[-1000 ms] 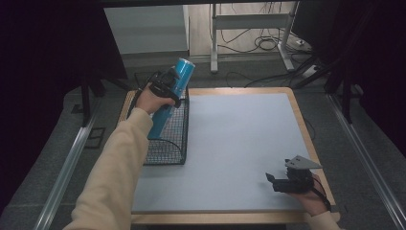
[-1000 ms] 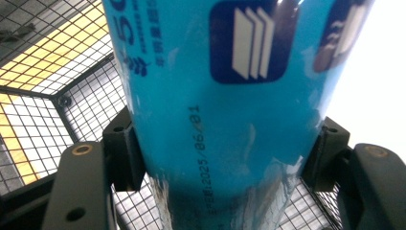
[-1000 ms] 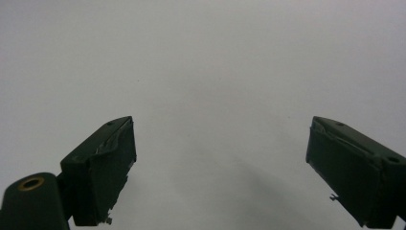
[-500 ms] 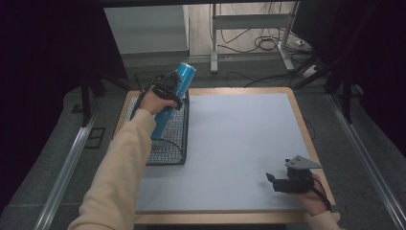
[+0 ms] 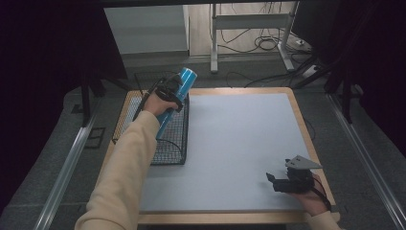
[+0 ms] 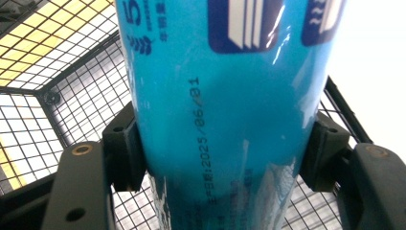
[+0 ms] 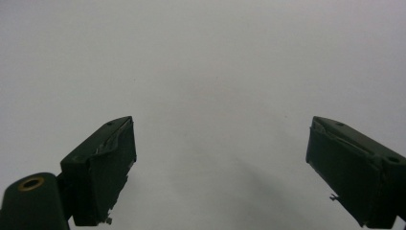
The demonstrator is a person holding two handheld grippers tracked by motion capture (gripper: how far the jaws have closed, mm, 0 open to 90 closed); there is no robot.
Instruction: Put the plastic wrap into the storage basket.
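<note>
A pale grey mat (image 5: pixel 234 148) is laid over a wood-edged table (image 5: pixel 299 120), with a black wire basket (image 5: pixel 174 139) standing at its left edge. Beyond the table a grey floor, loose cables and metal desk legs are seen, and dark curtains close off both sides. The blue can (image 5: pixel 176 98) is pinched between the jaws of the left gripper (image 5: pixel 167 93) — tilted, its lower end inside the basket and its top leaning out over the far rim. In the left gripper view the pads (image 6: pixel 125 143) are pressed against the can's sides. The right gripper (image 5: pixel 286 183) is rested on the mat near the front right corner, its jaws spread with nothing between them. Compared with a second ago, the can has been lowered deeper into the basket — the right gripper has not shifted.
</note>
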